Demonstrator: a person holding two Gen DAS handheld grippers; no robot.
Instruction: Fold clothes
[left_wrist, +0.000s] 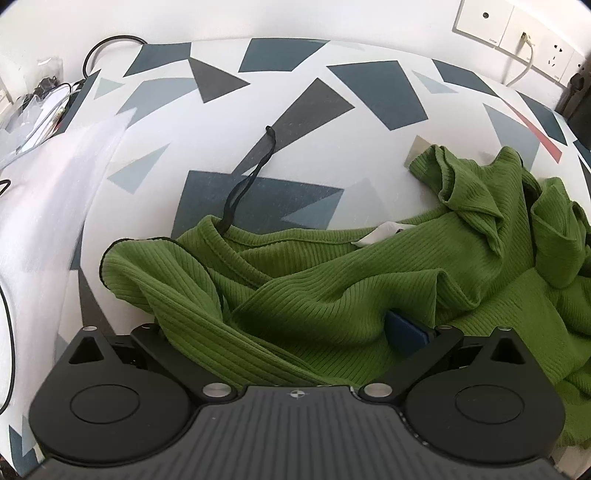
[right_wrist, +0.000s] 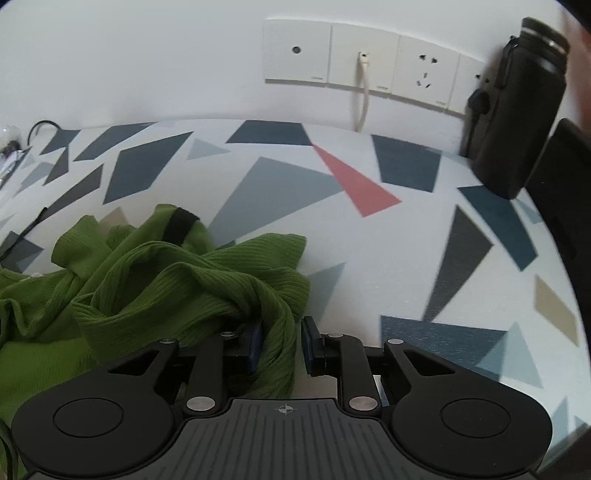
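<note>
Your right hand-held gripper (right_wrist: 280, 343) stands at a narrow gap, with a fold of the one green ribbed garment (right_wrist: 177, 291) between its blue pads (right_wrist: 253, 341); contact cannot be told. Your left hand-held gripper (left_wrist: 284, 328) stands wide, fabric heaped over it. The garment (left_wrist: 332, 280) lies crumpled on the patterned bench (left_wrist: 295, 122). Open surface runs beyond it to the wall, where four wall plates (right_wrist: 364, 59) sit.

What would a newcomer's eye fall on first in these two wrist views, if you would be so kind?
First, the crumpled green ribbed knit garment, heaped on the white cloth with grey, blue and red geometric patches. A fold of it lies between the right gripper's blue-padded fingers, and it drapes over the left gripper. Behind, a row of white wall sockets and a black bottle at far right.
</note>
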